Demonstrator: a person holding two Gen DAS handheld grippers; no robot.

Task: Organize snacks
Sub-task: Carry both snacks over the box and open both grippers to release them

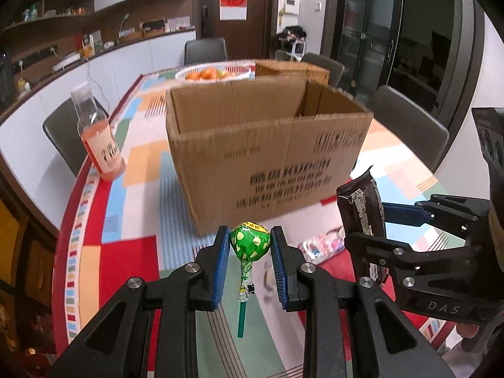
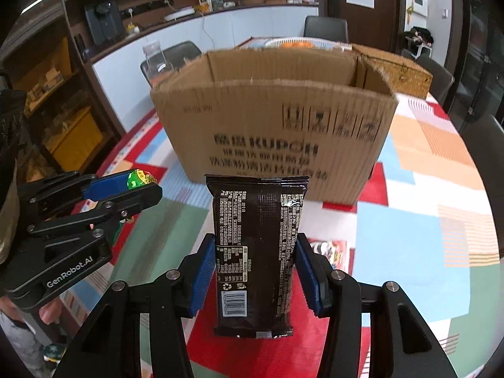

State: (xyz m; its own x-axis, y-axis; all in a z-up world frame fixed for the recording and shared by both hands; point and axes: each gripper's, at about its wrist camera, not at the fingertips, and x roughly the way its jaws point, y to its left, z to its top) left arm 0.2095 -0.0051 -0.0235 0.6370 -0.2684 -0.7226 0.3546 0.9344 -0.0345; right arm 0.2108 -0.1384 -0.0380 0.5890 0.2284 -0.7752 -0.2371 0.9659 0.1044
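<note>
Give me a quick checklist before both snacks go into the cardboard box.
1. Left gripper clamped on the green lollipop: ok.
2. Right gripper clamped on the dark snack packet: ok.
3. Cardboard box open at the top: ok.
4. Room inside the box: cannot tell, its floor is hidden.
5. Both snacks lifted clear of the tablecloth: ok.
6. Snacks above the box rim: not ok, both sit in front of it.

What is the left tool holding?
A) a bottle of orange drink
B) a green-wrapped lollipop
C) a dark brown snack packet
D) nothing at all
B: the left tool has its blue pads pressed on the round head of the green-wrapped lollipop, its green stick hanging below, while the dark brown snack packet sits in the right tool and the bottle of orange drink stands on the table.
</note>
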